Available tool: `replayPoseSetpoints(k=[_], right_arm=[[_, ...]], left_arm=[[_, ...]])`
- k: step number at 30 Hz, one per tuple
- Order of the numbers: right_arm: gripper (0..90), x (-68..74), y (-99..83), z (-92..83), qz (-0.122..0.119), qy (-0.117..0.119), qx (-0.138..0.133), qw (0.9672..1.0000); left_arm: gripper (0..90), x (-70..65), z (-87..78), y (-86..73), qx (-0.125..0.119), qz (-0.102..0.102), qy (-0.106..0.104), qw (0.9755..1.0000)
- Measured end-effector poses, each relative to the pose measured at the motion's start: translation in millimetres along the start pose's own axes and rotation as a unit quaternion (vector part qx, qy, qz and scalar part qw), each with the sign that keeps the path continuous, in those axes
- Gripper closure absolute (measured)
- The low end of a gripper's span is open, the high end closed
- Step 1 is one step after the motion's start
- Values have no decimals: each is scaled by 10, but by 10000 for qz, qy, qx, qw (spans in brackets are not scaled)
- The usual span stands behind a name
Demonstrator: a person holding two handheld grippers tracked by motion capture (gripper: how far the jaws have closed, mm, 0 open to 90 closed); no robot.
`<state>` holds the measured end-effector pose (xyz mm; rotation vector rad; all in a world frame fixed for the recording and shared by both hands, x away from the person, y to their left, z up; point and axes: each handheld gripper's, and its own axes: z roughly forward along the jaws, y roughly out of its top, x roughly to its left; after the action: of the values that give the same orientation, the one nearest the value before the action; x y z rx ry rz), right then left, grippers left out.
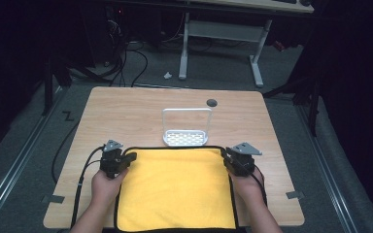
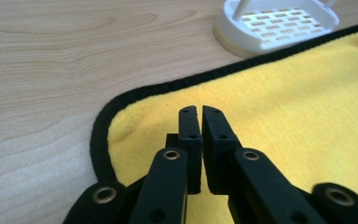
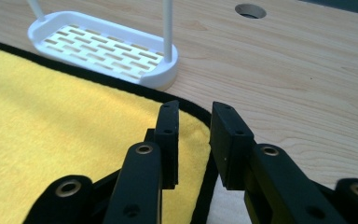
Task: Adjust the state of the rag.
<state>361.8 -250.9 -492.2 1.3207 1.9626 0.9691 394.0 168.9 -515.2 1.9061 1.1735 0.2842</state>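
Note:
A yellow cloth [image 1: 175, 189] with a black hem lies flat on the near half of the wooden table [image 1: 126, 111]. My left gripper [image 1: 131, 156] sits at the cloth's far left corner. In the left gripper view its jaws [image 2: 200, 109] stand almost together, a thin slit between them and nothing in it, just over the yellow cloth [image 2: 284, 102]. My right gripper [image 1: 225, 154] sits at the far right corner. Its jaws [image 3: 196, 109] stand apart over the cloth's [image 3: 51, 116] black hem, gripping nothing.
A white rack [image 1: 185, 138] with a slotted base and a tall wire hoop stands just beyond the cloth's far edge, between the grippers. A round cable hole [image 1: 211, 102] lies behind it. Bare wood stretches to the far edge. Cables trail from both grippers.

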Motion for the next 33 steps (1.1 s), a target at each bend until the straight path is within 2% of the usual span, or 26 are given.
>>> replayPoseSetpoints(k=[2,5,7,9,11,14,16,21,24,27,30,33], right_arm=[[791,28,-36,-46,-29,88,22,10000],[894,100,-155,-96,-116,366,261,9989],[900,164,-241,-117,-263,502,427,9975],[900,223,-306,-140,-269,627,565,9961],[900,285,-353,-164,-425,642,677,9947],[900,348,-436,-206,-502,677,819,9931],[900,375,-502,-228,-579,617,933,9920],[900,293,-537,-248,-452,584,870,9935],[900,269,-540,-255,-574,441,890,9934],[900,202,-554,-268,-595,298,899,9937],[900,58,-589,-306,-496,133,909,9945],[900,-146,-645,-366,-210,-37,926,9955]], left_arm=[[831,-36,-73,-70,41,150,-51,9999],[807,-85,-201,-215,130,297,-84,9994],[835,-115,-252,-310,257,415,-73,9988],[867,-127,-262,-392,379,479,-62,9981],[882,-115,-257,-452,396,473,-124,9980],[893,-112,-250,-448,380,489,-120,9980],[893,-130,-233,-444,367,583,-81,9976],[893,-171,-170,-426,293,571,-89,9979],[893,-246,-104,-383,333,663,-91,9972],[893,-326,-30,-343,356,759,-124,9964],[893,-420,59,-298,380,806,-218,9958],[892,-545,152,-259,402,928,-333,9943]])
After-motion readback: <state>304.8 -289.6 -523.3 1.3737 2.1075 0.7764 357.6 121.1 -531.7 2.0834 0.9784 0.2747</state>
